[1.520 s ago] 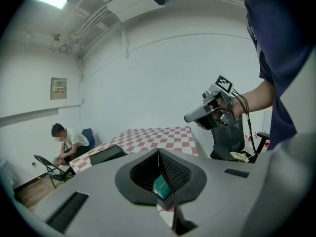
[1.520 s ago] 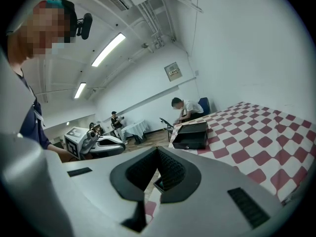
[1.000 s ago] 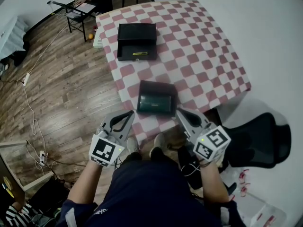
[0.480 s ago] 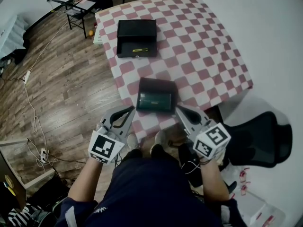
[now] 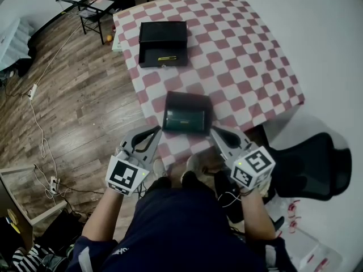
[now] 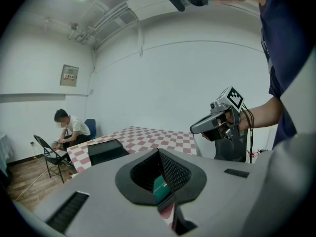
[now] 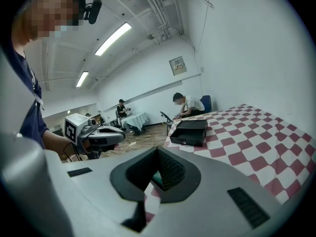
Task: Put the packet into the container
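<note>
A dark packet with a green face (image 5: 185, 114) lies near the front edge of the checked table (image 5: 238, 55). A black open container (image 5: 163, 43) with a thin yellow item inside stands further back. My left gripper (image 5: 155, 134) hovers just off the table's front edge, left of the packet, shut and empty. My right gripper (image 5: 218, 134) hovers at the packet's right, shut and empty. In the left gripper view the green packet (image 6: 160, 187) shows past the closed jaws, and the container (image 6: 105, 151) behind. The right gripper view shows the container (image 7: 190, 131) too.
A black office chair (image 5: 311, 166) stands right of the table's front corner. Wooden floor with cables (image 5: 39, 146) lies to the left. A person sits at a folding table (image 5: 93, 7) beyond the far end. A white wall runs along the right.
Both grippers stay shut and almost still. The head view has drifted slightly, so the table and packet sit a little higher in the picture.
</note>
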The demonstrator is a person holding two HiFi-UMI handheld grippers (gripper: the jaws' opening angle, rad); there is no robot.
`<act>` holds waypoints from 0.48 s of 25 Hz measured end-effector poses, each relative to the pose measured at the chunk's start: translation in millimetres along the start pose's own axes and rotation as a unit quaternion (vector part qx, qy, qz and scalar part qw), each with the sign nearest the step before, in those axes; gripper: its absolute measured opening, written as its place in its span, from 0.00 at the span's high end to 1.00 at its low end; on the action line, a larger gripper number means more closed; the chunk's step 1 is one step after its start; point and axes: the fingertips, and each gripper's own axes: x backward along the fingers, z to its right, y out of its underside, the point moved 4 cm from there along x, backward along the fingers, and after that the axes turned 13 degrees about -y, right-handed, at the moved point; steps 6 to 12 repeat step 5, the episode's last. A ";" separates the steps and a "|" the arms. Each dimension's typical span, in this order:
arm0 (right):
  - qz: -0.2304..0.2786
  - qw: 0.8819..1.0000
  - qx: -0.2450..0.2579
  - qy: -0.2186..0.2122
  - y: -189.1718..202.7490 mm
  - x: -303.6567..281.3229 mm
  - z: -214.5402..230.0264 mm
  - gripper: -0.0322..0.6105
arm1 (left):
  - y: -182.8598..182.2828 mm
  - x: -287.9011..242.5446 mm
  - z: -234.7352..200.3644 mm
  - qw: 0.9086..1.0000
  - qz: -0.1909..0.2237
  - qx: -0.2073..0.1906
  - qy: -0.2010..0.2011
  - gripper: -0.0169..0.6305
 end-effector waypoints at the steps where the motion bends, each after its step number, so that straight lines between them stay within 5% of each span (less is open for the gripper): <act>1: -0.001 1.000 0.001 0.000 0.6 -0.2 0.6 0.93 | 0.5 -0.6 0.3 1.000 -0.001 0.001 0.000 0.92; 12: -0.005 1.000 0.003 -0.002 2.3 -0.5 2.6 0.93 | 1.1 -3.4 2.7 1.000 -0.001 0.002 0.000 0.92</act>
